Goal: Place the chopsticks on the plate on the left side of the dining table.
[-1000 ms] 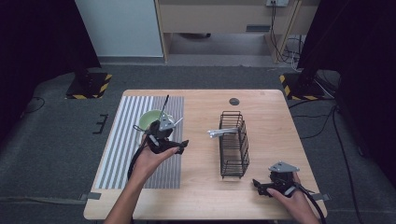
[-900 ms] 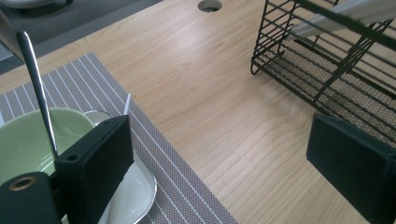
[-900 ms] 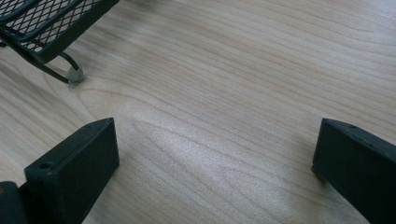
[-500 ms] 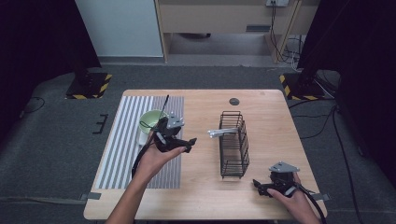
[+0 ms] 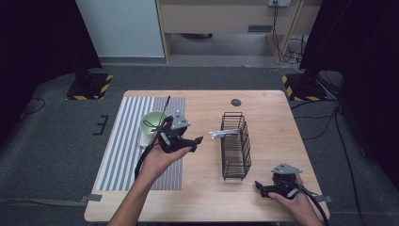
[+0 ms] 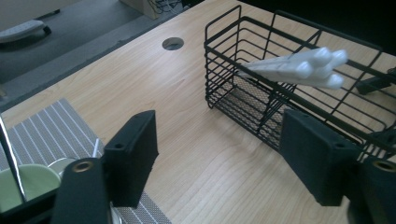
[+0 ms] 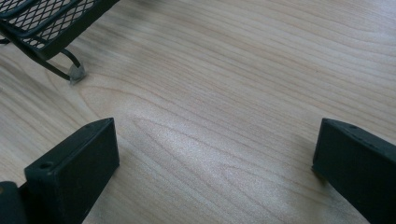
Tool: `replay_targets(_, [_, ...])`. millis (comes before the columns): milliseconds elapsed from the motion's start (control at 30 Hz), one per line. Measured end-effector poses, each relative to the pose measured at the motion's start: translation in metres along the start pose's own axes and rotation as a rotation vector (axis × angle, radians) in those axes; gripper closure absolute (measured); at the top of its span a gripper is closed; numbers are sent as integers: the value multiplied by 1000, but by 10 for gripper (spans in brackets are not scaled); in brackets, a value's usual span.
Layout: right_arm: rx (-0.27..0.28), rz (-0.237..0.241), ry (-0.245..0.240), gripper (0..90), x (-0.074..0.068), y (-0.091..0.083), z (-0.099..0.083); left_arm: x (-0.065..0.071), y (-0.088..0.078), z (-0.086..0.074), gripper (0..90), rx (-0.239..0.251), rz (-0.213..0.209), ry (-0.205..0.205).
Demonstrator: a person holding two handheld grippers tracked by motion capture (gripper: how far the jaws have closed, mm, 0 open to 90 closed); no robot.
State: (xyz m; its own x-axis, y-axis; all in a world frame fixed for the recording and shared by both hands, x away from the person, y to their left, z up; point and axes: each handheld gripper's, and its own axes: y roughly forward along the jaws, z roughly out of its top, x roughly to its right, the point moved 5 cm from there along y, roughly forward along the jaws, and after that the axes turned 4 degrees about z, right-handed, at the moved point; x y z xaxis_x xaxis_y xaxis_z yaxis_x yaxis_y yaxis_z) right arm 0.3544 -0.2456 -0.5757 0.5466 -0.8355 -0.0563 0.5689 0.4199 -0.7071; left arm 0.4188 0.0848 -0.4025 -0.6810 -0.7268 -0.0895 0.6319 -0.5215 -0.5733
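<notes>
Pale wooden table [image 5: 207,188] (striped mat [image 5: 122,155] at left) on grey carpet [image 5: 51,155].

A pale green bowl [image 5: 154,121] sits on the grey-and-white striped mat [image 5: 123,150]; the wire basket [image 5: 236,150] is black, the utensils [image 5: 224,134] white, the tabletop [image 5: 207,188] light wood.

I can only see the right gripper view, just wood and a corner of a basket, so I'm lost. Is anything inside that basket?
Observer: Yes. A bundle of white handles leans in the black wire basket, with the ends poking out past its rim.
Operator: Where's the other gripper?
Observer: The left gripper is held above the table, left of the basket. Its fingers have just been closing, with nothing between them.
Operator: Anything else over there?
Observer: A green bowl stands over the striped mat, close beside that hand.
</notes>
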Motion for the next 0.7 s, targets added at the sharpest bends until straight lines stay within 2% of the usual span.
replay_targets(367, [-1,3,-4,3,0,0,0,11,-6,8,454,6,-28,38])
replay_targets(500, [0,3,-4,3,0,0,0,14,-8,13,491,29,-46,32])
replay_targets(700, [0,3,-4,3,0,0,0,21,-10,20,573,38,-62,54])
